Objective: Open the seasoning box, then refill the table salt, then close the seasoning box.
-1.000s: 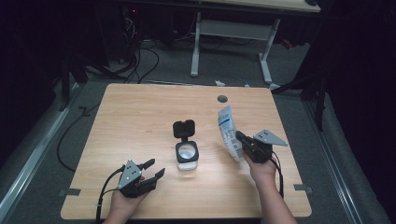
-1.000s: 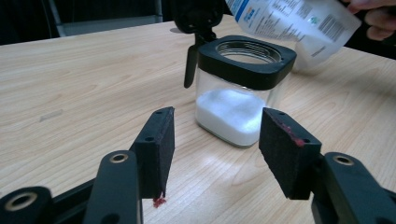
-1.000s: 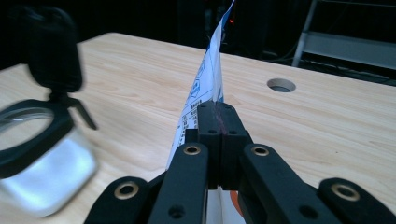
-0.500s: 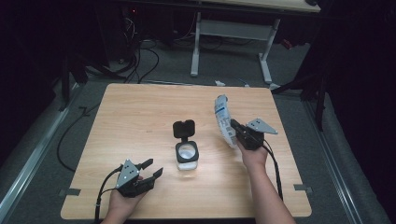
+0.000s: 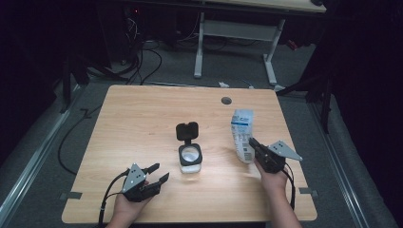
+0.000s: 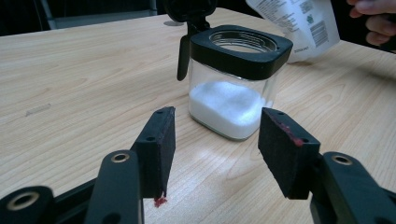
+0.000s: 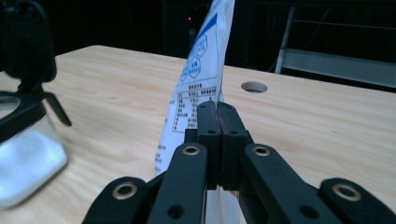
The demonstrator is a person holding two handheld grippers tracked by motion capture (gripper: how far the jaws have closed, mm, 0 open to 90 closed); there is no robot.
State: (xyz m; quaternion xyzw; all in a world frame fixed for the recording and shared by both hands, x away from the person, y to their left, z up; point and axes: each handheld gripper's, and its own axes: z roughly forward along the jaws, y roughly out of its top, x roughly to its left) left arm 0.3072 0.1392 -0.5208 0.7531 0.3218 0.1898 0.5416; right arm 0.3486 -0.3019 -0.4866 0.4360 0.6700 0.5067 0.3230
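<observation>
A clear square jar [image 5: 190, 159] [image 6: 232, 100] with white powder in its bottom stands mid-table, its black flip lid [image 5: 187, 131] swung open behind it. My right gripper [image 5: 253, 145] [image 7: 217, 112] is shut on the edge of a white and blue pouch [image 5: 242, 133] [image 7: 198, 88], which stands upright on the table to the right of the jar. My left gripper [image 5: 157, 172] [image 6: 217, 149] rests open near the front left edge, its jaws pointing at the jar with nothing between them.
A round cable hole [image 5: 226, 100] [image 7: 254, 87] sits in the wooden table [image 5: 138, 118] near its far edge. Beyond the table stand a white desk frame [image 5: 237, 33] and cables on the dark floor.
My right gripper carried the pouch first away toward the far side, then back down, so it now stands upright on the table right of the jar. The left gripper stayed put.
</observation>
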